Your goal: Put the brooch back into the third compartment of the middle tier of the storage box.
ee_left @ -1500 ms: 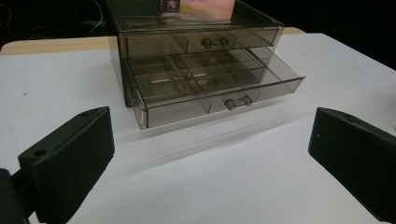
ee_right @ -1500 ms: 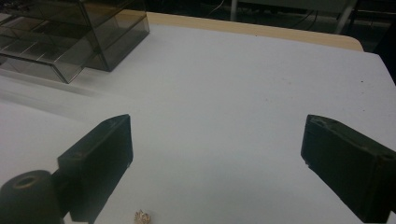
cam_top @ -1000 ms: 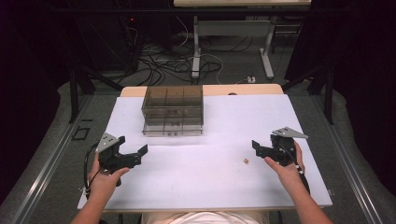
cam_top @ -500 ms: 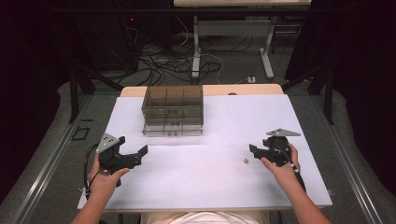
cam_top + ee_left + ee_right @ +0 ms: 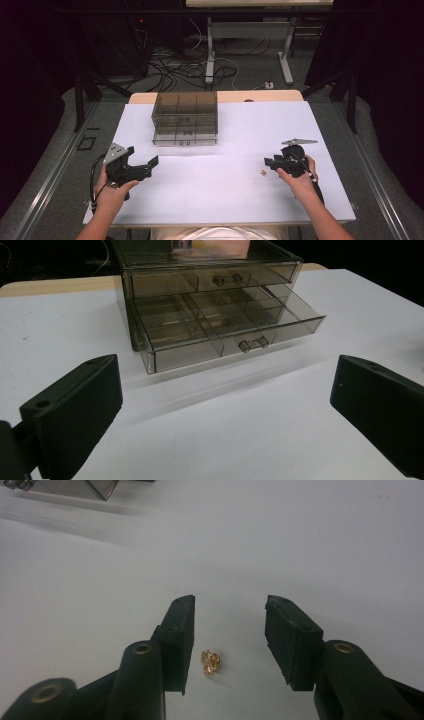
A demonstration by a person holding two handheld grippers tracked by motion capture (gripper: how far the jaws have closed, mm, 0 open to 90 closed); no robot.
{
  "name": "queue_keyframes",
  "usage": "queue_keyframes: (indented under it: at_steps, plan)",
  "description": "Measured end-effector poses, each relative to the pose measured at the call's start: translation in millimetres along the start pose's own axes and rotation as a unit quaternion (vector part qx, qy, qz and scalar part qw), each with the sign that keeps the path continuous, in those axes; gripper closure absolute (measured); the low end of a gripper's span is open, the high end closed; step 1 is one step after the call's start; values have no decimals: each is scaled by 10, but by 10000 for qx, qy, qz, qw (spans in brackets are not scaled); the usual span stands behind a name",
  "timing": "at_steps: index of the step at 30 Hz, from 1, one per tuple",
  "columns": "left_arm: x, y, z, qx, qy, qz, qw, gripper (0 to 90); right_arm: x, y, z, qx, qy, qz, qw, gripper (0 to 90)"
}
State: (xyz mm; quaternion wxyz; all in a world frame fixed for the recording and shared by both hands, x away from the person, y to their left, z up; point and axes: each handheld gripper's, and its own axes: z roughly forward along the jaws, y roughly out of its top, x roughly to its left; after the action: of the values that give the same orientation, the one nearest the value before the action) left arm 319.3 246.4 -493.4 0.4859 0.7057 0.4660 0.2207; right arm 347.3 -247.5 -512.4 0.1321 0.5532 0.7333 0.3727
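A small gold trinket (image 5: 210,662) lies on the white table (image 5: 220,200), right of centre (image 5: 262,173). My right gripper (image 5: 230,610) is lowered over it, and the trinket sits between the jaws, nearer the left one. The pads do not touch it. These jaws have just been closing and stand partly open. In the high view the right gripper (image 5: 270,162) points left at the trinket. My left gripper (image 5: 142,157) hovers at the table's left, wide open and empty (image 5: 225,365). It faces a smoked clear drawer box (image 5: 185,117) whose lower drawer (image 5: 225,325) is pulled out.
The drawer box stands at the back middle of the table; its upper drawer (image 5: 210,280) is closed. The open drawer has several empty compartments. Cables and desk legs (image 5: 210,55) lie on the floor beyond the table's far edge.
The right gripper has shifted a little left onto the gold trinket and its jaws have narrowed around it. The left gripper has stayed still.
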Motion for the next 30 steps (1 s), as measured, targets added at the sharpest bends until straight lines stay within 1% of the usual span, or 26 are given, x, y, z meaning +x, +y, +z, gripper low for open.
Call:
queue_keyframes:
  at_steps: [3,4,5,9,11,12,14,16,17,18,20,21,22,23,25,30]
  plan:
    - [-1,-1,2,0,-8,-13,10000,5,-4,3,20,136,171,130,9997,577]
    - [-2,-2,3,3,-11,-20,10000,5,-8,4,28,161,178,134,9996,592]
    - [-3,-3,4,7,-7,-20,10000,5,-4,5,35,195,213,200,9994,596]
    - [-4,-2,4,13,-8,-12,10000,5,-12,6,66,340,294,320,9985,633]
    - [-4,-2,4,17,-7,-9,10000,5,-12,5,85,409,287,328,9982,652]
    - [-4,-2,4,17,-8,-10,10000,5,-12,3,92,444,334,329,9979,660]
    - [-4,-3,5,19,2,2,10000,5,-10,2,98,462,305,314,9980,666]
    - [-4,-2,4,18,2,4,10000,5,-9,-3,132,517,300,301,9978,691]
    - [-4,-2,5,20,7,3,10000,5,-10,-4,142,554,333,314,9974,697]
    - [-4,-2,5,20,7,3,10000,5,-5,-5,154,567,312,331,9974,700]
    - [-2,-3,6,23,9,1,10000,5,-11,-9,172,617,330,278,9972,709]
    - [-3,-3,6,26,6,-5,10000,5,1,-10,182,634,295,330,9970,711]
    - [-2,-3,6,28,7,-3,10000,5,1,-10,182,634,295,330,9970,711]
    - [-3,-3,6,27,8,-2,10000,5,-7,-12,191,636,294,278,9972,714]
    - [-3,-3,6,24,10,-1,10000,5,-4,-14,212,684,305,317,9967,721]
    - [-3,-3,5,28,12,1,10000,5,-12,-22,247,771,346,323,9959,745]
